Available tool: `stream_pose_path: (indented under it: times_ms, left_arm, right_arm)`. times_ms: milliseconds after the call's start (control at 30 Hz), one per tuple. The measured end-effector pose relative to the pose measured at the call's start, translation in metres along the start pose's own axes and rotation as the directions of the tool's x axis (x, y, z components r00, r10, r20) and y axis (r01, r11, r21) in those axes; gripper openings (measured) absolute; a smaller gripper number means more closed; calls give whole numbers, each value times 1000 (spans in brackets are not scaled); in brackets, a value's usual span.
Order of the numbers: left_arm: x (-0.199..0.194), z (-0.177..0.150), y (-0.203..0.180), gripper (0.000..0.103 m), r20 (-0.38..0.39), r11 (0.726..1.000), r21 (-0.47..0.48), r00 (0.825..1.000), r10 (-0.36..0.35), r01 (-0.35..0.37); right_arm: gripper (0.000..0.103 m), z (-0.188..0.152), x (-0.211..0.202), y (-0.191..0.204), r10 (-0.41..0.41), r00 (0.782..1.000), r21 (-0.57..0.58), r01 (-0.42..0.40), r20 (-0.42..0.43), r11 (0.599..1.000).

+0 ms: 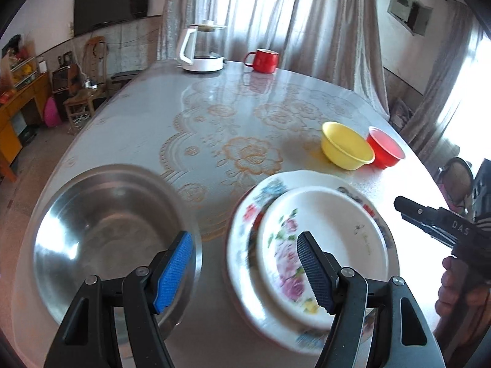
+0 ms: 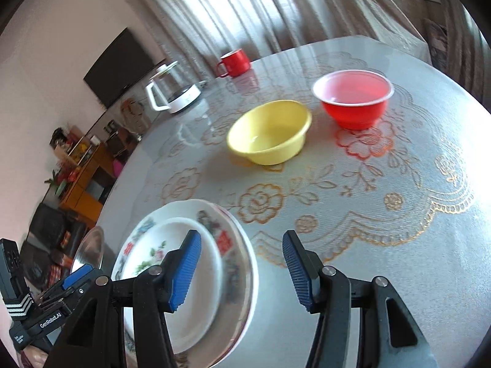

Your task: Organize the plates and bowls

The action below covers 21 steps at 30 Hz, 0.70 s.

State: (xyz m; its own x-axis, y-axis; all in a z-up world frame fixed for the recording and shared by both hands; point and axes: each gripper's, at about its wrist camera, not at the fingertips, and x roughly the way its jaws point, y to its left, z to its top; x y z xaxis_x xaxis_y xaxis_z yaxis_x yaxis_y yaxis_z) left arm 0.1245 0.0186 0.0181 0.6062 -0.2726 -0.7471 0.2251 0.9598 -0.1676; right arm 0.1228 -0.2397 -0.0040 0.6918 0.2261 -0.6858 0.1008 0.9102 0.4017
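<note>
The two floral white plates (image 1: 310,245) sit stacked near the round surface's (image 1: 214,113) edge, beside the steel bowl (image 1: 113,233). Both grippers, left (image 1: 245,273) and right (image 2: 242,270), hover with fingers apart, holding nothing. Next, I'd guess, nesting the yellow plastic bowl (image 2: 270,132) with the red one (image 2: 353,98).

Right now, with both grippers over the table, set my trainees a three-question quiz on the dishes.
1. True or false: the small floral plate rests on the larger floral plate.
2. Which bowl stands nearer the plates? A) yellow bowl B) red bowl C) red mug
3. Fill in: the left gripper holds ____.

Key: 1 true; 2 A; 3 nothing, its jaws are open above the steel bowl and plates.
</note>
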Motion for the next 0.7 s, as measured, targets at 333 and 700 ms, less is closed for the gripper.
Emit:
stream_pose_path:
  times_ms: [333, 700]
  left_arm:
    - [31, 46, -30, 75, -31, 996, -8, 996, -84, 84]
    - [92, 95, -54, 76, -94, 987, -75, 984, -150, 143]
  right_arm:
    - [56, 29, 11, -24, -24, 999, 35, 23, 28, 999]
    - [56, 69, 51, -35, -55, 998, 7, 55, 12, 998]
